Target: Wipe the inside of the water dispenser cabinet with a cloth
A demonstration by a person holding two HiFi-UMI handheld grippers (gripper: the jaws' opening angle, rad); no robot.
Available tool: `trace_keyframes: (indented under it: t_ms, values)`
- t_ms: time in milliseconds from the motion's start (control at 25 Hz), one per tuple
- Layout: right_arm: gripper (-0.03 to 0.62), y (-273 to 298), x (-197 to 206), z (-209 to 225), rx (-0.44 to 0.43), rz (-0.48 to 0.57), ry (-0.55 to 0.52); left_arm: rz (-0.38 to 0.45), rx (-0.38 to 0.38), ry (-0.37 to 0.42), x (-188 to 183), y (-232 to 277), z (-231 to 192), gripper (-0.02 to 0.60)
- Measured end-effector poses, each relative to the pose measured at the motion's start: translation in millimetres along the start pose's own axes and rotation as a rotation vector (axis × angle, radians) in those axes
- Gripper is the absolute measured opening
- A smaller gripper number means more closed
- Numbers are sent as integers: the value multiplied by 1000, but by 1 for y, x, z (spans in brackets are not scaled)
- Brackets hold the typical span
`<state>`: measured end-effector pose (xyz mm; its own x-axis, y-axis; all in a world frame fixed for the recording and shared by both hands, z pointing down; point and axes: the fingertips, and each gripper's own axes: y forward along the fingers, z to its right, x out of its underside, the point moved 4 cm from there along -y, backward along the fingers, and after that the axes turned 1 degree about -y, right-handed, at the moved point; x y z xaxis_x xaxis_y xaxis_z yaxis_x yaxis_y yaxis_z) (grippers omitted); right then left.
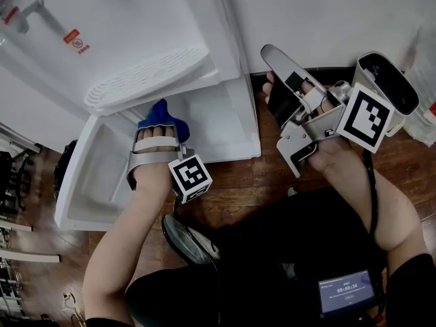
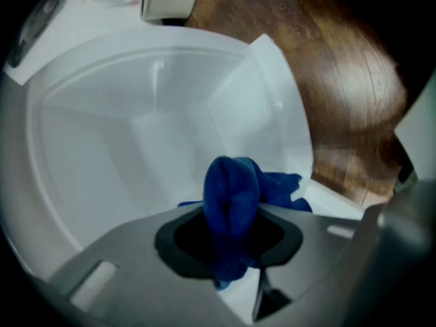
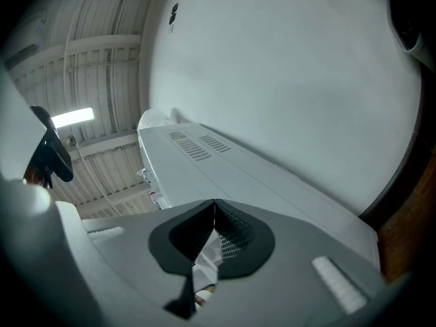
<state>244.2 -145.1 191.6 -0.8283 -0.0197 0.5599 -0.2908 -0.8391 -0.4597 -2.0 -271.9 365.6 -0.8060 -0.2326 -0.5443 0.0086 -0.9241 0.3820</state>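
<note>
The white water dispenser (image 1: 102, 39) stands at the upper left of the head view, its lower cabinet (image 1: 218, 118) open and its door (image 1: 85, 182) swung out to the left. My left gripper (image 1: 160, 122) is shut on a bunched blue cloth (image 1: 162, 113) at the cabinet's mouth. In the left gripper view the cloth (image 2: 235, 182) sticks up between the jaws of that gripper (image 2: 231, 216), with the white cabinet interior (image 2: 122, 148) just beyond it. My right gripper (image 1: 276, 58) is held up at the right, away from the cabinet, shut and empty. Its closed jaws (image 3: 214, 210) point up along the dispenser's side (image 3: 225, 169).
A ribbed drip tray (image 1: 146, 80) juts out above the cabinet, with taps (image 1: 27, 12) at the far upper left. Wooden floor (image 1: 231, 182) runs under the dispenser to a white wall (image 1: 327, 12). A small screen device (image 1: 347, 293) sits at the person's lap.
</note>
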Motion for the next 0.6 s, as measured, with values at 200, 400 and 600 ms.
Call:
trace_keyframes:
  t_ms: [200, 400, 600]
  values:
    - [6, 0, 3, -2, 5, -11, 6, -47, -56, 146, -25, 51, 12, 117]
    - [6, -1, 4, 7, 8, -22, 6, -163, -45, 187, -36, 106, -25, 121]
    - [6, 2, 5, 4, -27, -35, 23, -172, -58, 247, -40, 115, -25, 120]
